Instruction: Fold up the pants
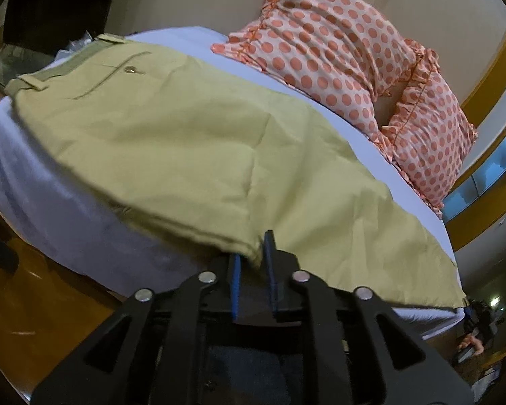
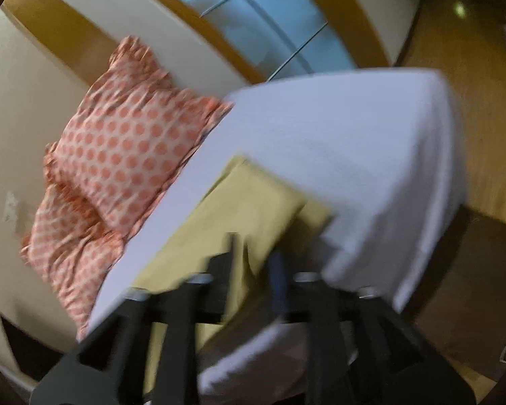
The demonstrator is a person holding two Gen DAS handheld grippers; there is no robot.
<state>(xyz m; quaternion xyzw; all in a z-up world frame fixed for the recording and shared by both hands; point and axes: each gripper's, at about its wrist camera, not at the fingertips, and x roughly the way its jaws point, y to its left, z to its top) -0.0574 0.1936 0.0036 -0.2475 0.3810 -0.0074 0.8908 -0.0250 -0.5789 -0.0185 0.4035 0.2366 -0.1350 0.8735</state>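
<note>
Two grippers are on my khaki pants (image 1: 172,141), which lie flat along the white bed (image 1: 50,202) beside polka-dot pillows (image 1: 337,54), with no readable labels: my left gripper (image 1: 254,263) pinches the near edge, my right gripper (image 2: 253,263) clamps a blurred leg fold.
</note>
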